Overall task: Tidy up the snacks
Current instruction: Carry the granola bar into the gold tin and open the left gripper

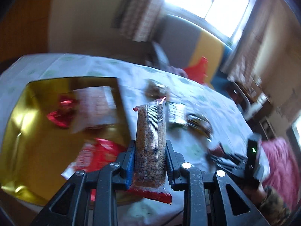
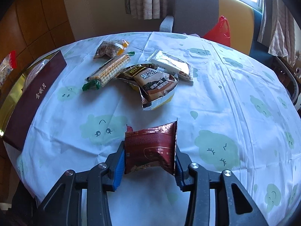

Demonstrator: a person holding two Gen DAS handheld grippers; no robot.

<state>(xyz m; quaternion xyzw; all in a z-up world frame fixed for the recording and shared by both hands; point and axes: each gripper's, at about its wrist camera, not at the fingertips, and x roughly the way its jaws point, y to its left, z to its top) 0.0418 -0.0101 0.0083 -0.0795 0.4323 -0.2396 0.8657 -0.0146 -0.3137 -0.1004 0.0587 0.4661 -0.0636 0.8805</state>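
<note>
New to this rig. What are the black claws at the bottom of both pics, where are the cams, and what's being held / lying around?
No robot here: a person holds a two-finger gripper in each hand, each with a fisheye camera looking along its fingers. One picture comes from each gripper.

In the blurred left view, the left gripper is clamped on a long clear-wrapped grain bar, beside a gold-lined box that already holds a few packets.

In the right view, the right gripper squeezes a dark red foil packet above the tablecloth. Farther back lie loose snacks: a green-ended cracker pack, an orange-ended pack, a brown pouch and a white bar.
</note>
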